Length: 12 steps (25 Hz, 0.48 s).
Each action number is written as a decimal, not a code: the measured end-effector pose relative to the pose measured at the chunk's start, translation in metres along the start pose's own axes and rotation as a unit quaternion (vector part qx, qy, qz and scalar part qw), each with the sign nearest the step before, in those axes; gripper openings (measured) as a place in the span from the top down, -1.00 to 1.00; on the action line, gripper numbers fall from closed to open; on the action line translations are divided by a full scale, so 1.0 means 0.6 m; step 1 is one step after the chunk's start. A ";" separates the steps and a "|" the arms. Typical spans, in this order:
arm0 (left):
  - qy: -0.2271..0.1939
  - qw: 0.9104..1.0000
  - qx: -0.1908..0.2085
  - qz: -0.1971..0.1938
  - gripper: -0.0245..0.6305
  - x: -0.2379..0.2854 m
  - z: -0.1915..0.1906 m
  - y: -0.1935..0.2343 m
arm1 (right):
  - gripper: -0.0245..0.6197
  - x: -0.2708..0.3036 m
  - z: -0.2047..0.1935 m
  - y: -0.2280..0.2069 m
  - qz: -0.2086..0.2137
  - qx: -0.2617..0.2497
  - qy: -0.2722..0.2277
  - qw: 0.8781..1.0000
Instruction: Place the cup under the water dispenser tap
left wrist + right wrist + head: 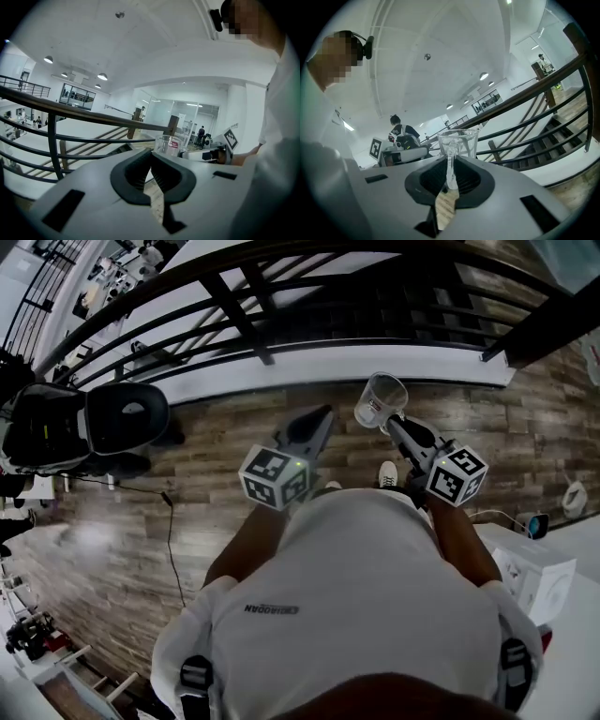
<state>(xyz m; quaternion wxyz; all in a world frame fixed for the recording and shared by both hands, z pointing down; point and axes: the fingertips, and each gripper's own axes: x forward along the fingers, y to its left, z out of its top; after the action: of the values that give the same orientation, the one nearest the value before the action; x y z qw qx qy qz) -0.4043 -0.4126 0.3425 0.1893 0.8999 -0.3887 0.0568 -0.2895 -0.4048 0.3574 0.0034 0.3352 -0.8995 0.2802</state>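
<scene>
The person is standing by a dark railing [246,322] on the wooden floor [225,437], and no water dispenser is showing in any view; the right gripper [394,423] is clamping the handle of the clear cup [382,397], holding it upright just ahead of its jaws; the left gripper [323,413], pinched together and empty, is hovering beside it, so the placing is likely falling to the right hand.

Clear glossy plastic cup [382,399]; wooden floor [112,549]

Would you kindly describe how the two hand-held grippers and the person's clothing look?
The left hand-held gripper and right hand-held gripper are grey with dark ribbed pads; each bears a cube of black-and-white square markers. The shirt is white, short-sleeved.
</scene>
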 end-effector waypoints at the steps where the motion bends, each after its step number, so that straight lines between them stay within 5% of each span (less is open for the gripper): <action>1: 0.001 1.000 0.001 -0.004 0.94 -0.002 -0.001 0.001 | 0.79 -0.001 -0.003 0.002 -0.005 0.001 -0.002 1.000; 12: 0.016 0.999 -0.009 -0.047 0.94 -0.012 -0.019 0.009 | 0.79 0.000 -0.033 0.027 -0.049 0.016 -0.010 0.999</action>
<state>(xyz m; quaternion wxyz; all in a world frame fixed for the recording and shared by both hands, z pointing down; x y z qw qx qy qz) -0.4125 -0.4068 0.3528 0.2061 0.9145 -0.3431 0.0592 -0.3031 -0.3845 0.3660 0.0029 0.3818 -0.8772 0.2912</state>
